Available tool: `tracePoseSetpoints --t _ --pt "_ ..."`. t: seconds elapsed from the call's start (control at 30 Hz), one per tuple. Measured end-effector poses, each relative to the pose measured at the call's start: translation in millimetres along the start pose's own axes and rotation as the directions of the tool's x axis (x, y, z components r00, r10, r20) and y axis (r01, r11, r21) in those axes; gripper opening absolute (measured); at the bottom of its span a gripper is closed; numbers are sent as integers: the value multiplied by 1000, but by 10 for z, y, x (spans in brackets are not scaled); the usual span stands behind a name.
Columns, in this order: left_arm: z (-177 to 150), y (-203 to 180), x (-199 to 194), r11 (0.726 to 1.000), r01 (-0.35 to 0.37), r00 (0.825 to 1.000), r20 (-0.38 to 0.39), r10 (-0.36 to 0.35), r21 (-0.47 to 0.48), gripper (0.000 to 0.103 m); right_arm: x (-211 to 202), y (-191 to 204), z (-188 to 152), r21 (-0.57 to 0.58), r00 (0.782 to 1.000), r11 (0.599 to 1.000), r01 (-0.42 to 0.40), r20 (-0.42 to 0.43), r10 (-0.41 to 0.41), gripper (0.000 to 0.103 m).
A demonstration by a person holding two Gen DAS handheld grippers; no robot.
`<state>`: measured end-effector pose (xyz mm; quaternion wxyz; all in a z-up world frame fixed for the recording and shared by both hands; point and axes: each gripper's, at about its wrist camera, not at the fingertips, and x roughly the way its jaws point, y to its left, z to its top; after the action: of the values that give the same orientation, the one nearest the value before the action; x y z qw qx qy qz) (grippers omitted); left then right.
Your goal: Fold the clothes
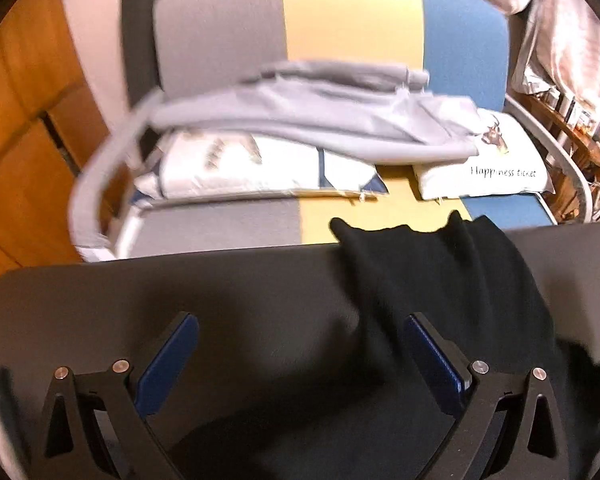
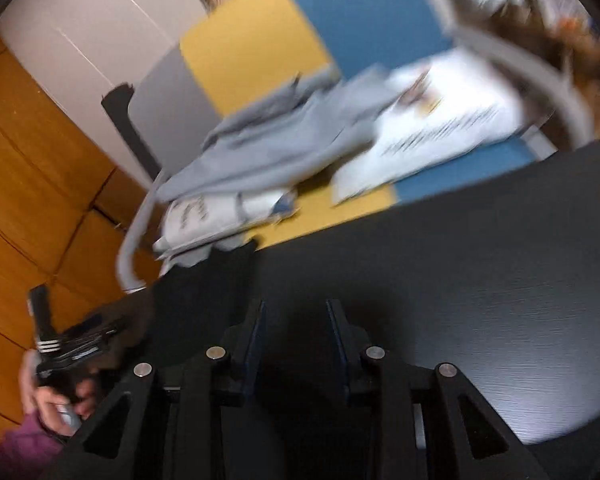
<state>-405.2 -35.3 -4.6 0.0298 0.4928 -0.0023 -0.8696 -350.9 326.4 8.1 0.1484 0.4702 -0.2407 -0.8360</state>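
Note:
A black garment (image 1: 440,280) lies bunched on the dark table (image 1: 180,288), and its far edge reaches the table's rim. My left gripper (image 1: 300,332) hovers low over the table, open wide. Its right blue pad (image 1: 432,360) is over the garment's left side, and nothing is between the pads. In the right wrist view, which is blurred, my right gripper (image 2: 296,320) stands above the table (image 2: 500,280) with a narrow gap between its jaws and nothing visibly pinched. The black garment (image 2: 212,292) lies just left of it. The left gripper (image 2: 60,344) shows at the far left, held by a hand (image 2: 48,400).
Behind the table stands a grey, yellow and blue sofa (image 1: 348,20) with grey tube armrests. A grey garment (image 1: 300,120) lies folded on white printed cushions (image 1: 500,168). Left of the sofa is a wooden floor (image 1: 20,140). At the far right stands a cluttered shelf (image 1: 580,120).

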Motion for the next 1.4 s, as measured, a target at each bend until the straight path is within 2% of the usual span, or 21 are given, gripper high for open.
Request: tracePoseSetpoints --t 0.1,0.23,0.4,0.43,0.47,0.5,0.57,0.6,0.63,0.67,0.7,0.73,0.8,0.93,1.03,1.2,1.33,1.4 --pt "136 -52 303 1000 4 996 -93 -3 11 103 584 159 177 15 996 1000 -21 -88 22 30" --pt "249 -48 546 1000 13 992 -128 -12 11 103 1020 351 300 -26 991 1000 12 -133 -15 31" --pt "327 -73 727 992 123 977 -173 -126 -26 103 1299 354 467 -58 991 997 41 -128 -48 31" --pt "337 -114 749 993 119 977 -173 -120 -20 103 1339 370 509 -64 990 997 49 -128 -57 29" --pt "346 -155 770 993 114 978 -174 -115 -13 103 1380 386 550 -70 989 996 57 -129 -66 15" --pt "358 -194 785 994 113 978 -175 -112 -7 103 1417 419 573 -93 987 993 71 -137 -83 9" --pt "389 -251 788 993 120 977 -178 -120 -9 102 1441 485 576 -140 985 985 100 -129 -118 5" --pt "402 -271 776 992 125 977 -174 -125 -9 88 1404 518 575 -145 987 985 94 -118 -111 5" --pt "416 -285 749 990 138 976 -166 -138 -10 63 1361 550 575 -146 989 986 85 -106 -101 5" --pt "432 -296 719 987 159 973 -165 -160 -16 52 1308 575 578 -146 992 987 72 -92 -86 4" --pt "439 -295 687 983 179 968 -173 -182 -31 33 1236 608 578 -145 995 988 58 -78 -69 4" --pt "439 -285 652 979 198 961 -184 -204 -52 22 1160 641 577 -145 997 989 42 -65 -52 4" --pt "419 -221 515 970 222 958 -162 -235 -94 12 989 690 469 -150 998 989 11 -57 -20 4" --pt "289 -21 119 949 272 957 -60 -284 -157 6 644 787 236 -161 998 986 -52 -43 46 4" --pt "111 120 -168 931 320 945 -14 -327 -173 6 385 859 62 -169 995 981 -99 -33 95 4" --pt "-392 205 -436 919 367 927 -32 -375 -141 6 44 917 -308 -175 988 972 -157 -27 155 4" --pt "-958 179 -421 927 353 929 -69 -363 -130 6 61 833 -762 -176 984 969 -175 -51 169 4" --pt "-1232 193 -393 919 359 925 -68 -373 -165 6 140 755 -1022 -171 984 971 -169 -80 157 4"
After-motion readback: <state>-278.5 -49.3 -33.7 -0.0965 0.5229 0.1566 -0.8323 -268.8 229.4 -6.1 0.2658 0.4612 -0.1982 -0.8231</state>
